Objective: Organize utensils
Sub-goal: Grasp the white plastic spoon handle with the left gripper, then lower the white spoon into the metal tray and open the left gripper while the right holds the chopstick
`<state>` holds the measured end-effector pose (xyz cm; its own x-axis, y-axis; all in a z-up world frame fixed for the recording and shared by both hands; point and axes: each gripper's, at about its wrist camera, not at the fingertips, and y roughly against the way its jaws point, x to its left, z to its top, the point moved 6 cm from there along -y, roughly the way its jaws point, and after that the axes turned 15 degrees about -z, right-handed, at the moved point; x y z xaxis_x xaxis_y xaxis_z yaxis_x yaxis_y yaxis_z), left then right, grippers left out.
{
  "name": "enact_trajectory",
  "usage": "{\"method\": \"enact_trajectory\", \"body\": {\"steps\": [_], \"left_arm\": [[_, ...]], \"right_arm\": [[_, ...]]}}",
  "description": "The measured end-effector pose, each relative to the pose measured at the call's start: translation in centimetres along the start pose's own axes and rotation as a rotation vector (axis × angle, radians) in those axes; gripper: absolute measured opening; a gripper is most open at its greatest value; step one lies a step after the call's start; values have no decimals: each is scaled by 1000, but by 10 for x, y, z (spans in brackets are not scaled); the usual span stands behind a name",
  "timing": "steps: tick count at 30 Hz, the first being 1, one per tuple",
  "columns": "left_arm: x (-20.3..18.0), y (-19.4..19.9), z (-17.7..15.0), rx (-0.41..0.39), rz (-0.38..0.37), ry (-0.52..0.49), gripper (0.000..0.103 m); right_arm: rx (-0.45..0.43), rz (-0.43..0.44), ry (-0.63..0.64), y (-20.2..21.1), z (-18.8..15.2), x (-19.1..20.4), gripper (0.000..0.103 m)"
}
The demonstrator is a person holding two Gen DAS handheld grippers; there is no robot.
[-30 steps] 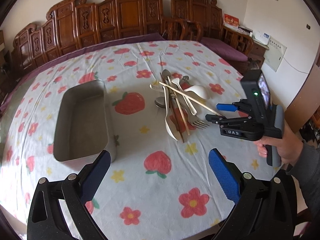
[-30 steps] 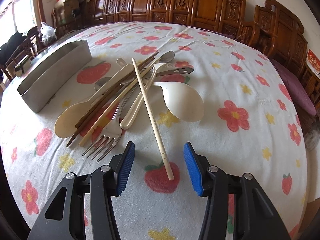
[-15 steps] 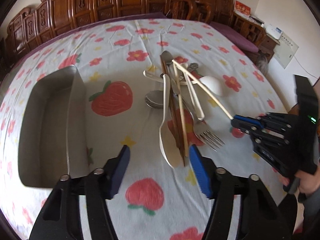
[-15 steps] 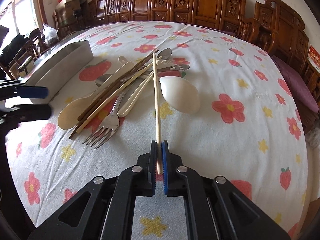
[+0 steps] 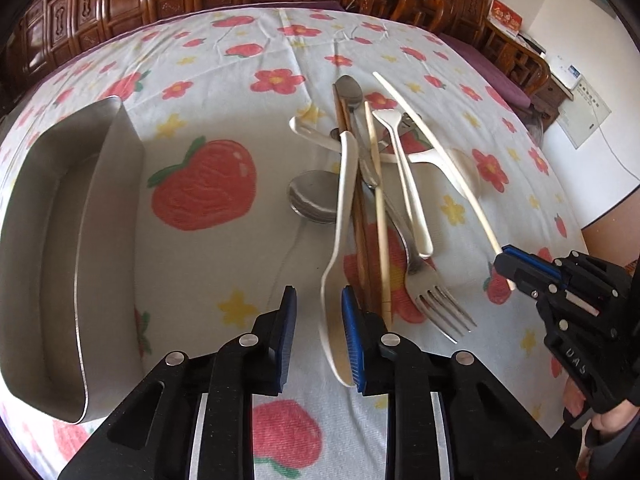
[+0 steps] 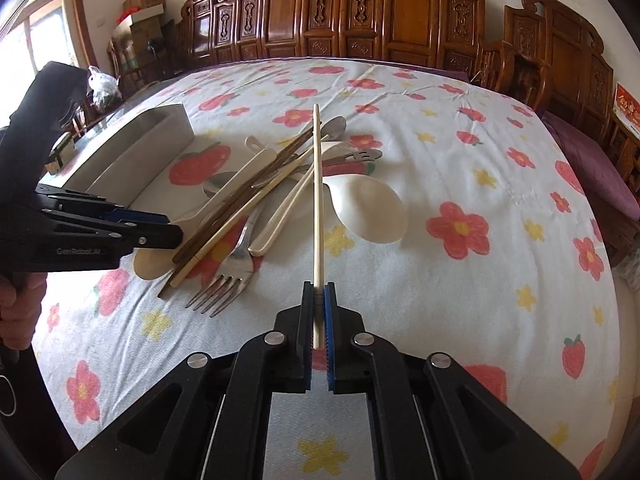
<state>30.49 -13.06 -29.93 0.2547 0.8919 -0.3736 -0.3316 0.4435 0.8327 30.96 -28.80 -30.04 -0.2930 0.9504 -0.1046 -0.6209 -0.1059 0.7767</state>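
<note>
A pile of utensils lies mid-table: a cream spoon [image 5: 344, 200], brown chopsticks [image 5: 360, 232], a steel fork [image 5: 432, 292], a steel spoon [image 5: 312, 196] and a wide white ladle [image 6: 372, 208]. My left gripper [image 5: 318, 296] points down at the pile's near end. Its jaws are closing, with the cream spoon's bowl between them against the right pad and a gap at the left pad. My right gripper [image 6: 319, 300] is shut on the near end of a pale chopstick [image 6: 317, 200], whose far tip rests over the pile. The left gripper [image 6: 172, 228] also shows in the right wrist view.
A long steel tray [image 5: 100, 200] stands left of the pile, also seen as the tray [image 6: 160, 148]. The flowered tablecloth [image 6: 480, 280] covers a round table. Carved wooden chairs [image 6: 400, 20] ring its far side. A hand [image 5: 608, 424] holds the right gripper near the table's right edge.
My left gripper came down toward the pile and its jaws narrowed around the cream spoon's bowl. My right gripper shut on the pale chopstick, which swung straight.
</note>
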Motion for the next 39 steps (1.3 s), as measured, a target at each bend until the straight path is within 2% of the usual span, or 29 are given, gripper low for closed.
{"method": "enact_trajectory", "body": {"steps": [3,5,8,18,24,32,39], "left_arm": [[-2,-2,0,9,9,-7,21],[-3,-2,0,15,4,-8,7],[-4,2,0,10,15,-13,5],[-4,58,2,-72,-1,-33,4],[3,98,1,-123,30,-63,4],[31,137,-1,-178,56,-49,4],[66,156,-2,-205,86,-11,4]], "right_arm": [[13,-7,1,0,-2,1,6],[23,-21,0,2,-5,1,6],[30,-37,-16,7,-7,0,6],[-3,-25,-107,45,9,12,6],[-37,-3,-103,74,21,38,6],[-69,16,-68,93,40,81,6],[-83,53,-28,99,55,128,6]]}}
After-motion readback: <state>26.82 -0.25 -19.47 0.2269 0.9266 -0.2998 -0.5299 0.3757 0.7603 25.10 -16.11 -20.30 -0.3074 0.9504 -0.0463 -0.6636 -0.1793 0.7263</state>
